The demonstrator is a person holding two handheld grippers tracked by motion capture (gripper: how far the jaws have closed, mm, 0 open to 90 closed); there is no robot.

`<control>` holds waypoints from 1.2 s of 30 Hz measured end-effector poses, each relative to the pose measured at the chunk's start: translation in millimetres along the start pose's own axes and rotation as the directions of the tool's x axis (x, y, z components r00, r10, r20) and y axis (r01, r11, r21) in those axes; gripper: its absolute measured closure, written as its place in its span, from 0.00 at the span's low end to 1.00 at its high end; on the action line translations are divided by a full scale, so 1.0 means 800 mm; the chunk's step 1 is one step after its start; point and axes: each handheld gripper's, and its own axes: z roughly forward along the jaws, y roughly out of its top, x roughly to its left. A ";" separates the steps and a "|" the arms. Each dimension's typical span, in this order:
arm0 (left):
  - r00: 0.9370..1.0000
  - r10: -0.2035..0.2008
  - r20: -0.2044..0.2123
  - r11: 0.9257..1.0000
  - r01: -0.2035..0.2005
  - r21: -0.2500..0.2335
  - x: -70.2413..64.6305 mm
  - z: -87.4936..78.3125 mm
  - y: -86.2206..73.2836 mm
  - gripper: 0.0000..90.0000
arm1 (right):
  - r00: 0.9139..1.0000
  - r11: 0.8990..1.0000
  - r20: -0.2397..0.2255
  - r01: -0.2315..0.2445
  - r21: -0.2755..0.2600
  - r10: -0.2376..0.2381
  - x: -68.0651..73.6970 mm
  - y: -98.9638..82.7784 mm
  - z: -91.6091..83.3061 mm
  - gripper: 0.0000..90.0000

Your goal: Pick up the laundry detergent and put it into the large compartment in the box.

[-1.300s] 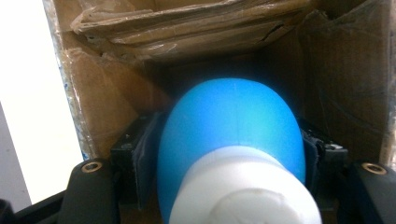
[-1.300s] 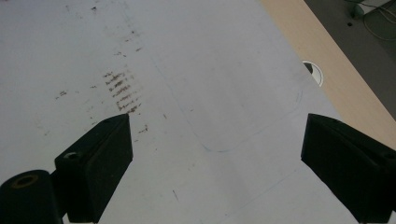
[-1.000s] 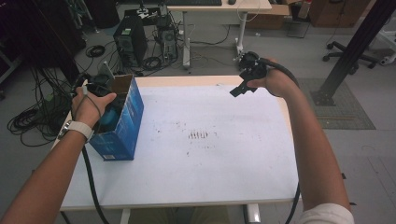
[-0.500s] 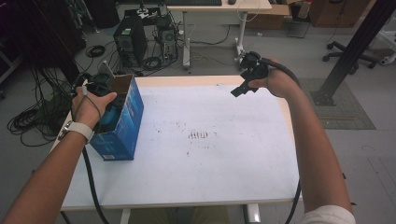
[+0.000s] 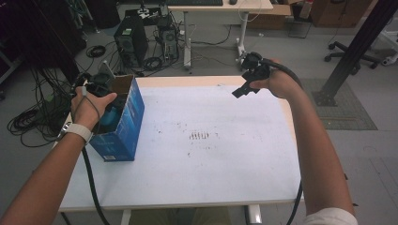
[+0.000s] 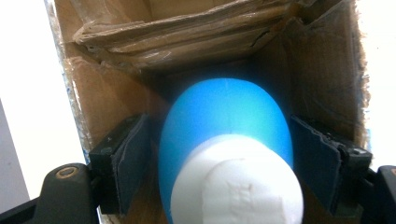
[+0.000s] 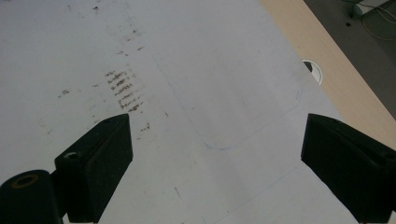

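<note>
The blue bottle (image 6: 224,135) with its white cap (image 6: 236,184) was seen standing inside the open blue carton (image 5: 124,126) at the table's left edge; the left gripper (image 6: 224,158) was reached down into the carton, its jaws spread on either side of the bottle — apart from it, no contact being visible on either pad. The bottle was therefore judged not yet gripped; closing, lifting it out and setting it on the white table (image 5: 211,164) were judged to remain. The right gripper (image 5: 244,86) was held above the table's far right part, jaws wide apart, nothing between them. Compared with the earlier frames, nothing was found changed — both hands and the carton were placed as before.
</note>
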 end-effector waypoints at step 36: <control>1.000 0.024 0.018 0.999 -0.023 -0.037 0.000 -0.032 -0.007 0.13 | 1.000 1.000 0.004 0.006 -0.008 -0.006 0.008 -0.001 -0.009 0.10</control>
